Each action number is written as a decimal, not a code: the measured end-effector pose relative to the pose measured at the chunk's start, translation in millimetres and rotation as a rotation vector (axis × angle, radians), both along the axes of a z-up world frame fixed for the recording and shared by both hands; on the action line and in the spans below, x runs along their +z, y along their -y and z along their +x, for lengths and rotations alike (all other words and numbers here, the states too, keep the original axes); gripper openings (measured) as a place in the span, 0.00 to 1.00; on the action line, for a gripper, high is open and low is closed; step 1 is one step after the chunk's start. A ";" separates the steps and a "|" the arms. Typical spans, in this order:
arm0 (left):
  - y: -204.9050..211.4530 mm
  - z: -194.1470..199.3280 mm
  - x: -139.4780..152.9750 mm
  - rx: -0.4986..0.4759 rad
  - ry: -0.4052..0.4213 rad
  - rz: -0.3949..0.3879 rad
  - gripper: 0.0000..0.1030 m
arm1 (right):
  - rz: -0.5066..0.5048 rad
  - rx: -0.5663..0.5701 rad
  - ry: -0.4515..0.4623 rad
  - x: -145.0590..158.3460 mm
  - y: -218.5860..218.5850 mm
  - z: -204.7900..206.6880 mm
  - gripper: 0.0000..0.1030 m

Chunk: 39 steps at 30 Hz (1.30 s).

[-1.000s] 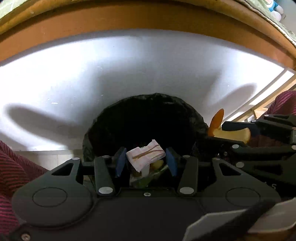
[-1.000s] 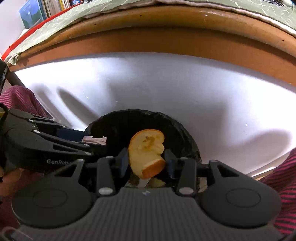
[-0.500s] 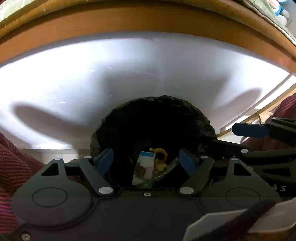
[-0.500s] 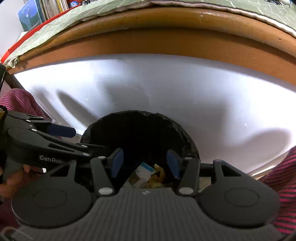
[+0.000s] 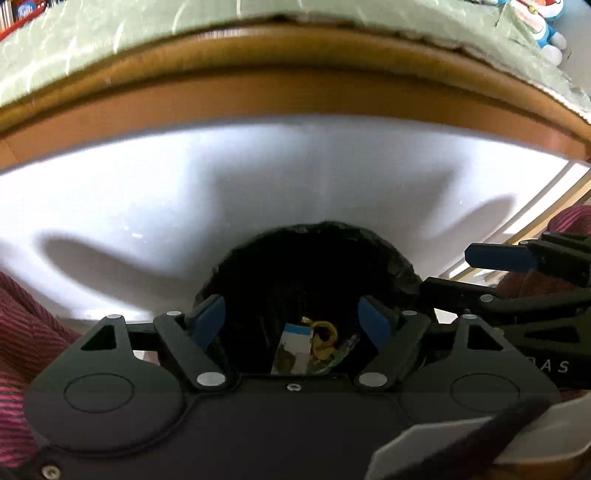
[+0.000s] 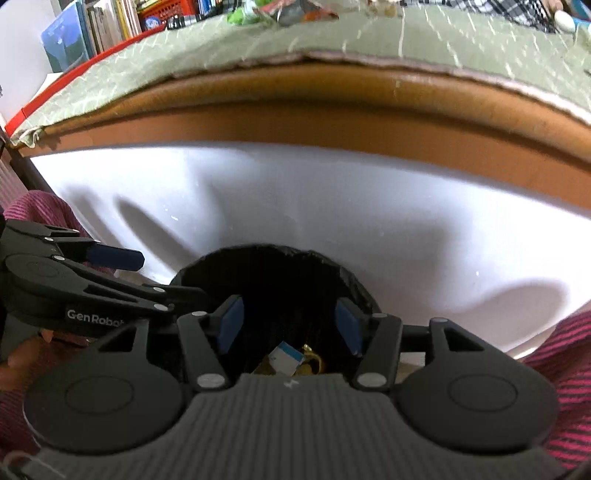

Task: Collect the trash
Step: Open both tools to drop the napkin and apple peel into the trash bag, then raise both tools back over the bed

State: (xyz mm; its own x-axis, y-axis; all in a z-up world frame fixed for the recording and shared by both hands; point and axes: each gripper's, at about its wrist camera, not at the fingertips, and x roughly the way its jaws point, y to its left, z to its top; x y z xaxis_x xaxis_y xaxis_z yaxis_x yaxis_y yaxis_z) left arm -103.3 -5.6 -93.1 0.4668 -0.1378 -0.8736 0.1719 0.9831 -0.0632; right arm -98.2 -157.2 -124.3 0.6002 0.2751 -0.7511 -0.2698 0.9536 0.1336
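Observation:
A bin lined with a black bag (image 5: 314, 258) (image 6: 273, 273) stands on the white floor below the table edge. Trash lies at its bottom: a white-and-blue wrapper (image 5: 291, 350) (image 6: 286, 358) and a yellow peel scrap (image 5: 325, 336) (image 6: 314, 360). My left gripper (image 5: 293, 321) hangs open over the bin mouth, nothing between its blue pads. My right gripper (image 6: 288, 325) is open too, empty, just over the same bin. Each gripper shows at the side of the other's view: the right one (image 5: 502, 258), the left one (image 6: 114, 258).
A wooden table edge (image 5: 295, 92) (image 6: 295, 122) with a green cloth (image 6: 258, 48) runs above. Crumpled wrappers (image 6: 280, 9) lie on the cloth at its far side. Books (image 6: 92, 26) stand at the back left. Red striped sleeves (image 5: 22, 332) (image 6: 561, 369) flank the views.
Both grippers opened and let go: the folded paper packet and the bread piece dropped into the bin. Both views have since tilted up, showing more of the table.

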 end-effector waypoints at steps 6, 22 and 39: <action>-1.8 -0.7 17.5 -0.001 0.044 -0.015 0.76 | 0.002 -0.014 0.022 12.1 4.6 1.9 0.68; -5.5 -8.6 91.0 -0.027 0.258 -0.067 0.79 | -0.015 -0.039 0.126 68.2 9.8 0.9 0.71; -6.4 32.0 124.6 -0.010 0.370 -0.067 0.79 | -0.024 -0.043 0.244 104.8 12.6 23.5 0.72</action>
